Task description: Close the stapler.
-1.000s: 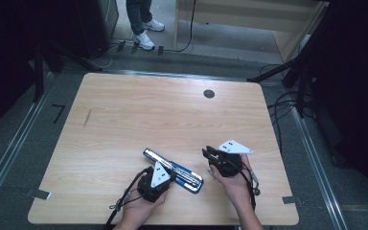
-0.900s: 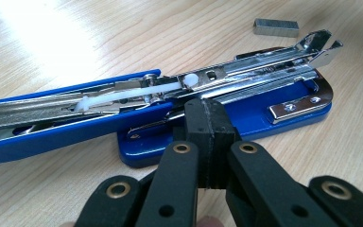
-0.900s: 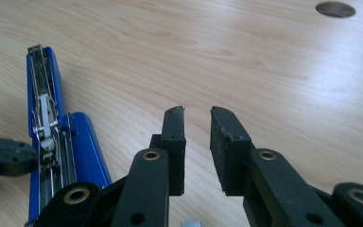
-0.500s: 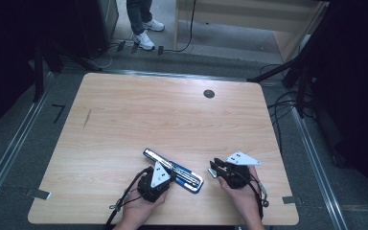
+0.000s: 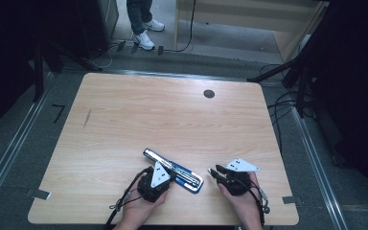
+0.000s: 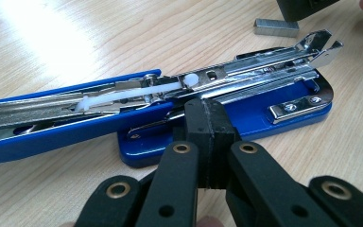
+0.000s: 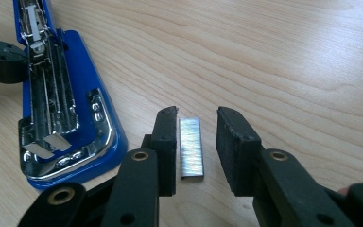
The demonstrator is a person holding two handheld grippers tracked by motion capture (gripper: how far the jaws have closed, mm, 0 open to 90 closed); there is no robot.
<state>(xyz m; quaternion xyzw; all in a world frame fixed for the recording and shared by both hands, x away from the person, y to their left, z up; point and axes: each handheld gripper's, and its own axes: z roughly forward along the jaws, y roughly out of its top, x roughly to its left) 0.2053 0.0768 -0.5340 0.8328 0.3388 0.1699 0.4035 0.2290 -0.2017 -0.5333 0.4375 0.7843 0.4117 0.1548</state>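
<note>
A blue stapler (image 5: 172, 170) lies opened flat on the wooden table (image 5: 172, 120), its silver magazine (image 6: 246, 78) facing up. My left gripper (image 5: 169, 178) is shut, its tips (image 6: 203, 123) pressed against the stapler's near side by the blue base (image 6: 246, 118). A short strip of staples (image 7: 191, 146) lies flat on the table just right of the stapler's front end (image 7: 66, 142). My right gripper (image 7: 196, 142) is open and straddles the strip, one finger on each side, neither touching it. From the left gripper view the strip (image 6: 276, 27) shows beyond the stapler.
A dark round grommet (image 5: 209, 94) sits in the table's far side. A person's legs and white shoes (image 5: 143, 36) stand on the floor behind the table, beside wooden furniture (image 5: 239, 24). Cables (image 5: 287, 105) run along the floor at the right.
My right gripper has come down and toward the table's near edge, and its open jaws now stand around the staple strip. The left gripper and stapler have stayed put.
</note>
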